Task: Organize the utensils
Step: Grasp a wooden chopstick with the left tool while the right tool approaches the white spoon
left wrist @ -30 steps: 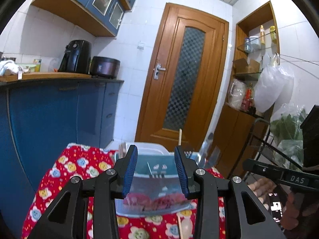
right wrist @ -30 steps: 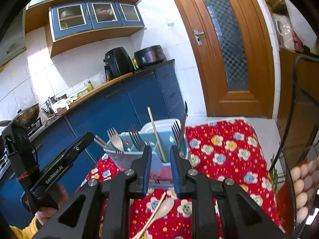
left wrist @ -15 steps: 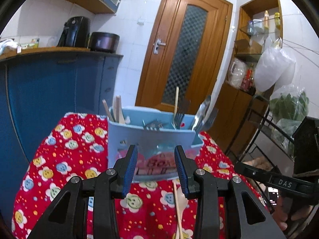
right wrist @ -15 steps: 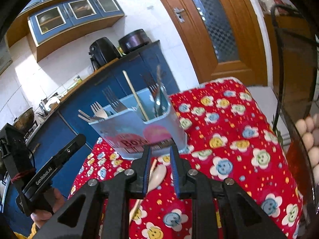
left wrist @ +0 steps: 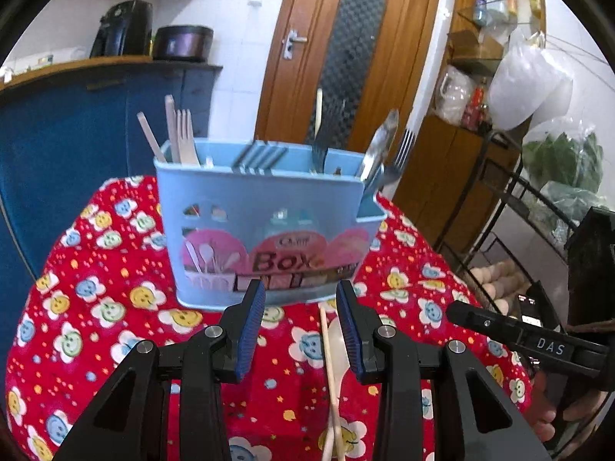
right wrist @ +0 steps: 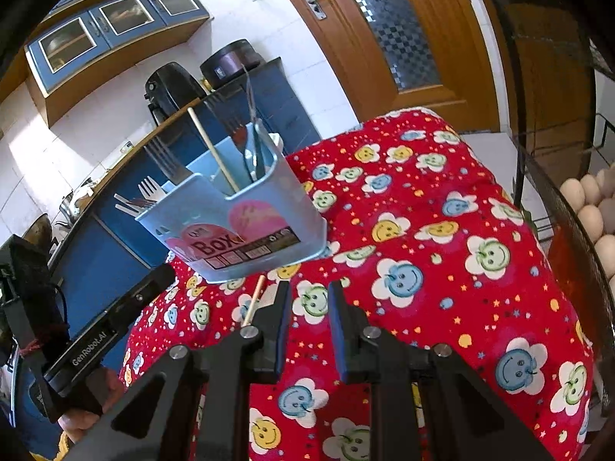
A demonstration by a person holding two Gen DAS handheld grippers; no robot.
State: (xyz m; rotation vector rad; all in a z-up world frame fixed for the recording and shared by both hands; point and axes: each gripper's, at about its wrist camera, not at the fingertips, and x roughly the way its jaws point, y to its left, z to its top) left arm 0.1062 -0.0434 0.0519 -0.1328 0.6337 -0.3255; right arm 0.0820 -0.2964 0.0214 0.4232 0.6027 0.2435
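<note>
Both claws (empty) hover before utensil box (left wrist: 265, 226).

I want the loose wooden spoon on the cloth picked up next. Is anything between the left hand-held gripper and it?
Nothing visible. The pale wooden spoon lies bare on the red flowered tablecloth, just ahead of the open, empty left hand-held gripper, by its right finger. The light blue plastic utensil box stands beyond it.

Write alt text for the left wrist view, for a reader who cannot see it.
A light blue utensil caddy holding forks and wooden utensils stands on a red smiley-flower tablecloth, just beyond the empty, open left gripper. A wooden spoon lies on the cloth in front of the caddy, and the right gripper shows at the right edge.
</note>
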